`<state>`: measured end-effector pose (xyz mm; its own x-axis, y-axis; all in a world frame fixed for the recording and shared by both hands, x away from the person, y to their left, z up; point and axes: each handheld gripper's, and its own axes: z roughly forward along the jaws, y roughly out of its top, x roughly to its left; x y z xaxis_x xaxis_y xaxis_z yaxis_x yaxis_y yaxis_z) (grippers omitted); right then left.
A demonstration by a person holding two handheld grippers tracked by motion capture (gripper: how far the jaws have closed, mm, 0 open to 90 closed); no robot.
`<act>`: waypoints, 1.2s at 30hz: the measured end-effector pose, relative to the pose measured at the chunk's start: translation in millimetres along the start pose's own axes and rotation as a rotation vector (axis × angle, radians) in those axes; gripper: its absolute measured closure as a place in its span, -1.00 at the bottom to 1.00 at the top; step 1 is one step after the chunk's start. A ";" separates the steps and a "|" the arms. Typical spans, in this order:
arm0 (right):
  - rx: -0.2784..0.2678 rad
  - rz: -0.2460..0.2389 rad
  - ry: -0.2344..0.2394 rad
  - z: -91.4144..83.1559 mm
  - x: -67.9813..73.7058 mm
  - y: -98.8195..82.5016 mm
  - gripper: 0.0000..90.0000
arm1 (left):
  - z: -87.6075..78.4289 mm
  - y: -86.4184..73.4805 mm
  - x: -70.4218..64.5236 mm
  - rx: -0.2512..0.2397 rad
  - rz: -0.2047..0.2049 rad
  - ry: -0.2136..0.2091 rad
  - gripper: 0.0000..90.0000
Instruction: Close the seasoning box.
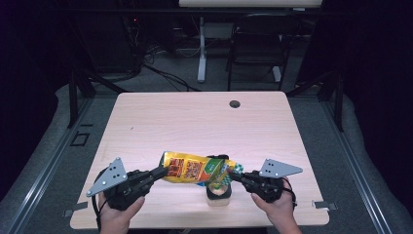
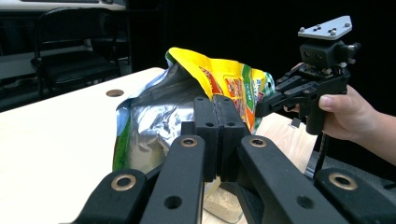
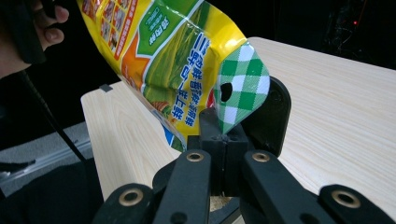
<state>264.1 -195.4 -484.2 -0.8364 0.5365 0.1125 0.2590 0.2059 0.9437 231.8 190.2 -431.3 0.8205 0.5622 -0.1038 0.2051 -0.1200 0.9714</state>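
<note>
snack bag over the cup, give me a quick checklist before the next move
1. Left gripper shut on the snack bag: ok.
2. Right gripper shut on the bag's checked corner: ok.
3. Bag lifted off the table: ok.
4. Bag mouth open: ok, foil inside shows in the left gripper view.
5. Cup under the bag, upright: ok.
6. Bag mouth aimed into the cup: cannot tell.
</note>
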 end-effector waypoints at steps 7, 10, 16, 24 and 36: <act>-0.012 0.028 0.017 0.6 -3.6 -4.1 1.00 | 2.8 -2.1 -2.0 -0.002 -0.004 -0.015 1.00; 0.004 0.039 0.023 3.3 -5.6 -7.6 0.99 | 4.4 -2.6 -3.0 0.003 0.003 -0.019 1.00; 0.045 0.019 0.000 6.6 -5.1 -9.5 1.00 | 6.5 -0.2 -4.5 0.009 0.014 -0.028 0.99; 0.049 0.027 -0.024 6.9 -5.0 -10.8 1.00 | 10.7 5.2 -7.5 0.018 0.028 -0.027 0.99; 0.046 0.029 -0.019 6.5 -5.3 -11.2 1.00 | 10.6 3.7 -5.8 0.010 0.016 -0.028 0.99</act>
<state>268.7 -195.2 -497.4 -0.8190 0.5582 0.1330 0.3049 0.2270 0.9250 233.5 177.8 -429.3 0.8385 0.5366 -0.0943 0.1969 -0.1372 0.9708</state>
